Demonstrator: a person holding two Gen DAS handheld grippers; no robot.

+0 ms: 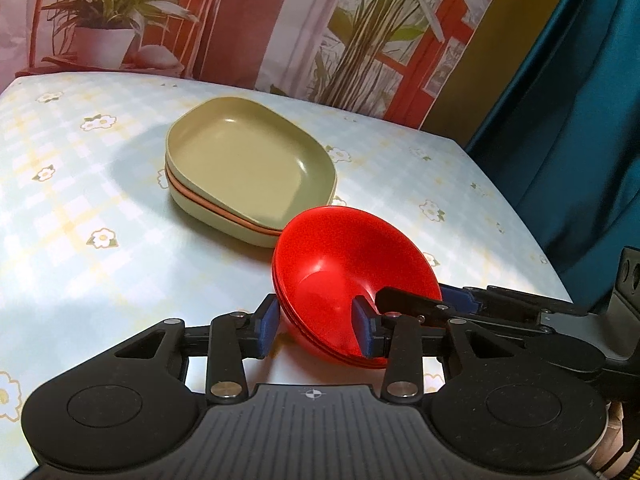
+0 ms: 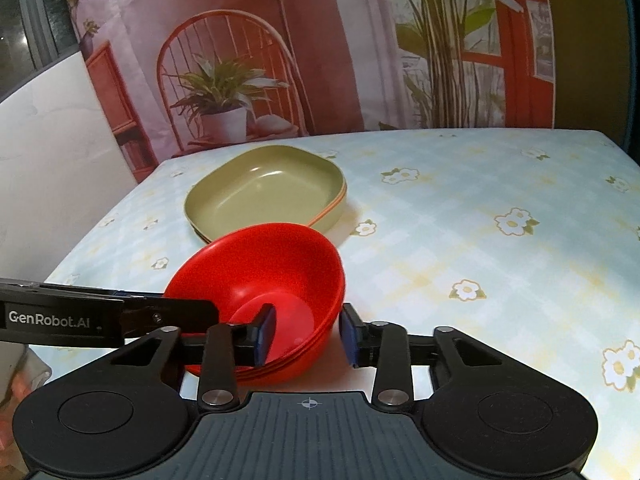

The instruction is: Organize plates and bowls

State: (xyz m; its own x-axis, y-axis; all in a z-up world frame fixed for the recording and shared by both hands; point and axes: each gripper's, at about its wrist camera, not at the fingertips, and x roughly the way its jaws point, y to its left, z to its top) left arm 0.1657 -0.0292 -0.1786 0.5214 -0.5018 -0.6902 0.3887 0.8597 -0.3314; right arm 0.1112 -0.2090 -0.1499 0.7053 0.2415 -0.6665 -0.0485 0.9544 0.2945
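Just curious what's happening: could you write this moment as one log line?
left hand-held gripper: straddles red bowl stack rim | right hand-held gripper: straddles opposite rim | green plates: stacked behind

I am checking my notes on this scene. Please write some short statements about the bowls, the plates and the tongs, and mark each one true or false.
1. The red bowls are nested in one stack. True.
2. The green plates are spread across the tablecloth. False: they sit in one stack.
3. The left tongs have one pad inside the top bowl and one outside. True.
4. The right tongs are far from the bowls. False: they straddle the wall of the red stack.
5. The top plate holds food. False: it is empty.
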